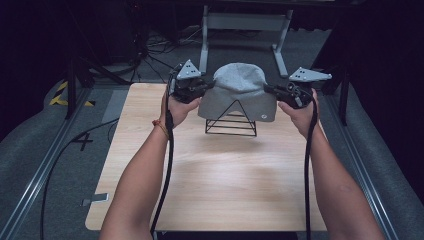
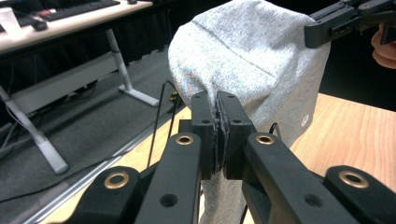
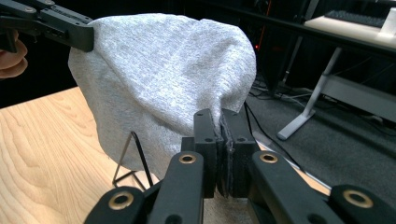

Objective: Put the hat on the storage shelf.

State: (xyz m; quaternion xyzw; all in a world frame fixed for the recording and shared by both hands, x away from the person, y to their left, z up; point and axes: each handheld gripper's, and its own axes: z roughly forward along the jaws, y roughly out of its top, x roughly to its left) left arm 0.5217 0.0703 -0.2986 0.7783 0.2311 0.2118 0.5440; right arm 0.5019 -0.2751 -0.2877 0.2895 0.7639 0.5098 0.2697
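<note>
A: Two grippers clamp a grey beanie [image 1: 239, 95] from opposite sides above a black wire stand [image 1: 231, 121] at the far end of the wooden table [image 1: 215, 185].

B: And the jaws?

A: The left gripper [image 2: 217, 109] is closed, pinching the fabric at the hat's left edge; the right gripper [image 3: 220, 126] is closed on the right edge. The hat hangs stretched between them, draping over the stand's peak.

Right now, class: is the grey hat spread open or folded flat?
Spread open. The left gripper and right gripper pinch opposite edges of the grey hat, draping it over the wire stand.
</note>
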